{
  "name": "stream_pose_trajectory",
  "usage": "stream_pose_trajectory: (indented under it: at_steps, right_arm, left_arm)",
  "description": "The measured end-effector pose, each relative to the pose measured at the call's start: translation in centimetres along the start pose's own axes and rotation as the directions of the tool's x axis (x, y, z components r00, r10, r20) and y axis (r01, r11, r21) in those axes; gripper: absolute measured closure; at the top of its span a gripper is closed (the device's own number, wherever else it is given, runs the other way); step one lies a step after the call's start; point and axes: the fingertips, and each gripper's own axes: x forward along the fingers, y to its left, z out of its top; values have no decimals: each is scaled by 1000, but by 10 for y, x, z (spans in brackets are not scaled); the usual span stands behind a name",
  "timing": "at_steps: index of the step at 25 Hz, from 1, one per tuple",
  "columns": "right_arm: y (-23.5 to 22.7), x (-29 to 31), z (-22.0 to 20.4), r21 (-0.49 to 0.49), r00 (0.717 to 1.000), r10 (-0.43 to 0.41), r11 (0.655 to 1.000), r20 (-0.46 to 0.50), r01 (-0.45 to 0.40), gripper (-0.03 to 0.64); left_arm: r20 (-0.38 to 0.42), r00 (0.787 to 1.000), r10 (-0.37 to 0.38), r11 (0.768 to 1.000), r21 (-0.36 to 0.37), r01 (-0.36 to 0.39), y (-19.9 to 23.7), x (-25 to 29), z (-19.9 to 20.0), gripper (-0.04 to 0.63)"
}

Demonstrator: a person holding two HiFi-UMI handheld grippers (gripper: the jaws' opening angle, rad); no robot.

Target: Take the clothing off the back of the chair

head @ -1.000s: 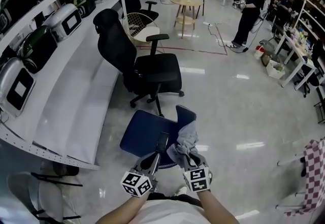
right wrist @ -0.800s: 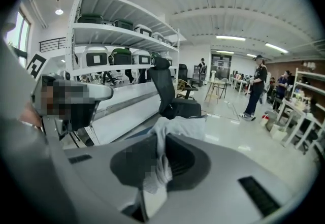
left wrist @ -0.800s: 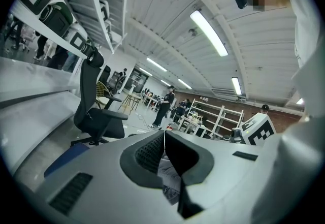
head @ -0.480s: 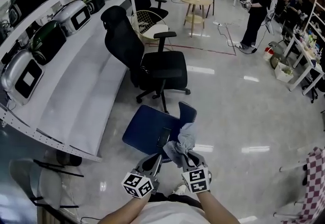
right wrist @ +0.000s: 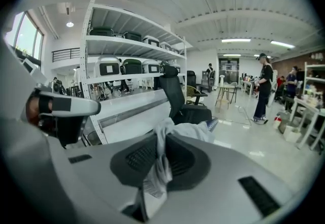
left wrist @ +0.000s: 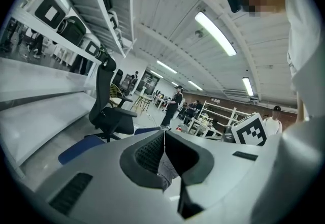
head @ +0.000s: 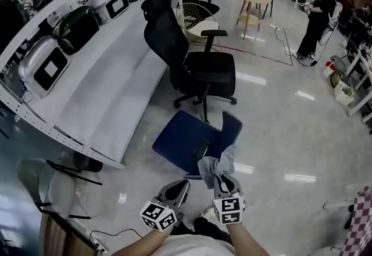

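Clothing of grey, crumpled fabric [head: 216, 166] hangs bunched from the right gripper [head: 221, 178], whose jaws are clamped on a fold of it. In the right gripper view the cloth spills up and out between the dark pads [right wrist: 175, 131]. The garment sits just in front of the person, beside the back [head: 232, 129] of the blue padded chair [head: 180, 140]. Its upper end reaches toward the back's lower edge, and whether it touches there cannot be told. A flat black object [head: 201, 147] lies on the blue seat near the cloth.

The left gripper [head: 181, 186] hovers next to the right one, apart from the cloth, with its jaws pressed together. A pale scrap shows low in the gap behind them, too unclear to name.

Farther off stand a black mesh office chair [head: 203, 69] and a long white shelf unit [head: 110, 98] carrying boxy appliances. A person in dark clothes [head: 314, 14] stands across the shiny floor.

The step in hand looks like the pull-away: the clothing seems lifted off the back, or nearly so. The next move probably calls for drawing it fully clear without snagging on the back's edge.
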Motion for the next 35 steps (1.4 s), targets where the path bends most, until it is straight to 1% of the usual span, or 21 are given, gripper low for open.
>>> stream_pose_trajectory:
  at_steps: [3, 6, 11, 16, 26, 31, 35]
  right_arm:
    - [9, -2, 1, -14, 1000, -13, 1000, -15, 13, 558]
    - [18, -5, 5, -12, 998, -53, 999, -16, 53, 560]
    - [46, -16, 6, -20, 994, -99, 995, -37, 99, 560]
    - [74, -23, 9, -25, 990, -139, 990, -39, 138, 560]
    - [122, -47, -7, 8, 970, -232, 972, -65, 233, 560]
    - [140, -60, -13, 13, 968, -240, 970, -79, 241, 560]
    - [146, -67, -17, 13, 970, -227, 973, -86, 229, 560]
  left_arm:
    - [10, 1000, -9, 1000, -16, 10, 7, -7, 2, 581]
    - [21, 999, -45, 999, -21, 45, 14, -13, 5, 581]
    - [33, 993, -112, 993, -31, 113, 21, -31, 13, 581]
    - [37, 987, -155, 987, -34, 157, 33, -53, 19, 581]
    - [-3, 969, -248, 967, -68, 247, 46, -91, 3, 581]
    - [-10, 964, -265, 961, -88, 263, 44, -103, -2, 581]
    - [1, 963, -269, 960, -83, 268, 35, -107, -3, 581]
